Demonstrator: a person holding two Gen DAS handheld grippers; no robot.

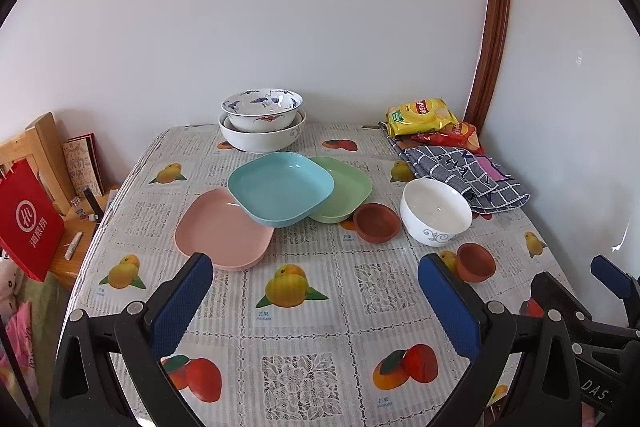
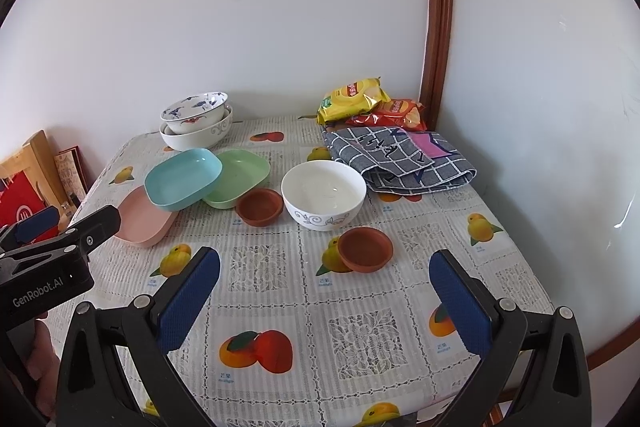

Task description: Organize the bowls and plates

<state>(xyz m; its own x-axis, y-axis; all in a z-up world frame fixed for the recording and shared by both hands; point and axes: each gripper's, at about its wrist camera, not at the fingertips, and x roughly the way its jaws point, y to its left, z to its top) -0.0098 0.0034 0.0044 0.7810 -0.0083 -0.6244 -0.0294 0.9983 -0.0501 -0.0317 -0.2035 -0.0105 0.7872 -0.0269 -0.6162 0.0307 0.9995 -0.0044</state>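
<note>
A blue square plate [image 1: 280, 187] rests tilted across a pink plate [image 1: 222, 233] and a green plate [image 1: 346, 193]. Two brown small bowls [image 1: 376, 221] [image 1: 476, 261] flank a white bowl [image 1: 436, 211]. A blue-patterned bowl [image 1: 262, 107] sits inside a larger white bowl [image 1: 262, 139] at the back. My left gripper [image 1: 316, 269] is open and empty above the table's front. My right gripper [image 2: 326, 267] is open and empty, just short of the nearer brown bowl [image 2: 365, 249]. The right wrist view also shows the white bowl [image 2: 324, 195] and the blue plate [image 2: 182, 177].
The table has a fruit-print cloth [image 1: 304, 327] and stands in a wall corner. A folded checked cloth [image 1: 468, 175] and snack bags [image 1: 424, 115] lie at the back right. A wooden chair with a red bag [image 1: 28, 223] stands left of the table.
</note>
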